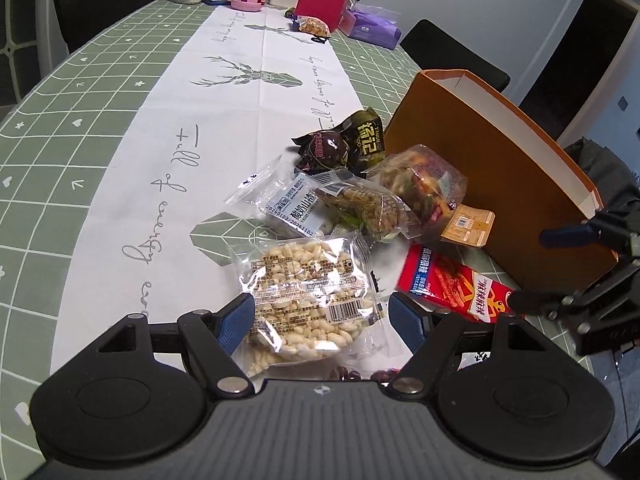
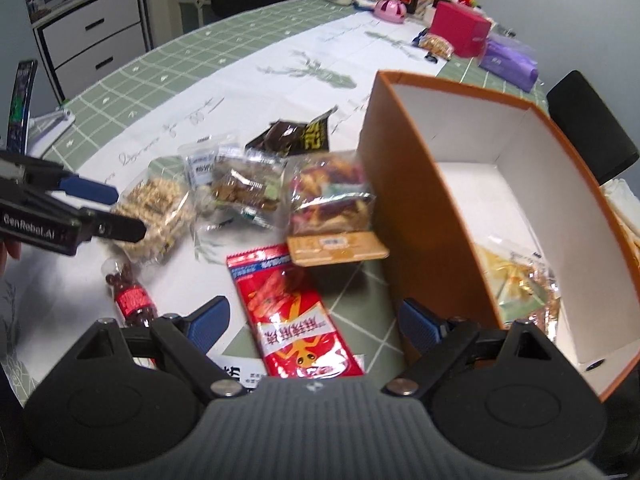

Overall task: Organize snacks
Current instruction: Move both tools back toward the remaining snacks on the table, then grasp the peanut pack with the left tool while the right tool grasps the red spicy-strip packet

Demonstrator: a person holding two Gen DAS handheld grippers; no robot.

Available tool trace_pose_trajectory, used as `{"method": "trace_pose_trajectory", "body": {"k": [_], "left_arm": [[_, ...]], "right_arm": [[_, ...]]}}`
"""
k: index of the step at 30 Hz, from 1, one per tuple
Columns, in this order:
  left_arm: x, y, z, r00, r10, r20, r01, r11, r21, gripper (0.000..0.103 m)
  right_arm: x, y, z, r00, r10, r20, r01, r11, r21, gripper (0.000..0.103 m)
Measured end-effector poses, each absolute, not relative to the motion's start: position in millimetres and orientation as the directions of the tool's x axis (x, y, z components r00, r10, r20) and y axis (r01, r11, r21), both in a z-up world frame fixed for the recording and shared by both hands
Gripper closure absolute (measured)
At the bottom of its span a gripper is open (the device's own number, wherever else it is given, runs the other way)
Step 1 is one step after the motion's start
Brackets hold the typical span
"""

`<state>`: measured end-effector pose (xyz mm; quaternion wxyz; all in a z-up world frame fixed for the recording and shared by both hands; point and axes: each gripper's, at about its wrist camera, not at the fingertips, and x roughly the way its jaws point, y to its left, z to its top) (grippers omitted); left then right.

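Note:
My left gripper [image 1: 322, 320] is open, its blue pads standing either side of a clear puffed rice cake packet [image 1: 308, 292] on the white runner. My right gripper [image 2: 314, 320] is open above a red spicy-strip packet [image 2: 292, 312], which lies between its fingers beside the orange box [image 2: 420, 220]. The box holds a gold and clear packet [image 2: 520, 280]. A heap of snacks lies further back: a yoghurt hawthorn pack [image 1: 296, 208], a grain bar [image 1: 368, 208], a mixed nut bag [image 1: 420, 184] and dark wrappers [image 1: 360, 140]. In the right wrist view, the left gripper [image 2: 126, 213] hovers at the rice cake [image 2: 156, 208].
A small pack of red candies [image 2: 128, 292] lies close to my right gripper's left finger. A pink box [image 1: 322, 2], a purple pack [image 1: 376, 26] and bottles crowd the table's far end. Black chairs [image 1: 452, 48] stand around the table. A phone on a stand [image 2: 22, 100] sits at the left edge.

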<state>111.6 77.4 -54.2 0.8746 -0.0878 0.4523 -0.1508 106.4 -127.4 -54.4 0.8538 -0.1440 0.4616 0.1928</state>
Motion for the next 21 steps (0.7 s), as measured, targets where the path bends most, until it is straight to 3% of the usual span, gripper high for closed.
{"method": "trace_pose_trajectory", "body": {"k": [7, 13, 21], "left_arm": [[115.0, 67.8, -56.0, 0.552, -0.328, -0.767, 0.202, 0.945, -0.259, 0.012], [114.4, 51.8, -61.2, 0.58, -0.258, -0.773, 0.246, 0.96, -0.136, 0.005], [115.4, 55.7, -62.6, 0.606, -0.225, -0.763, 0.199, 0.971, -0.129, 0.004]], "right_arm": [[113.3, -120.4, -75.2, 0.451, 0.18, -0.874, -0.485, 0.872, -0.07, 0.014], [117.9, -121.7, -84.7, 0.434, 0.18, -0.883, -0.475, 0.878, -0.054, 0.014], [122.8, -123.1, -101.8, 0.399, 0.184, -0.898, -0.473, 0.88, -0.03, 0.014]]}}
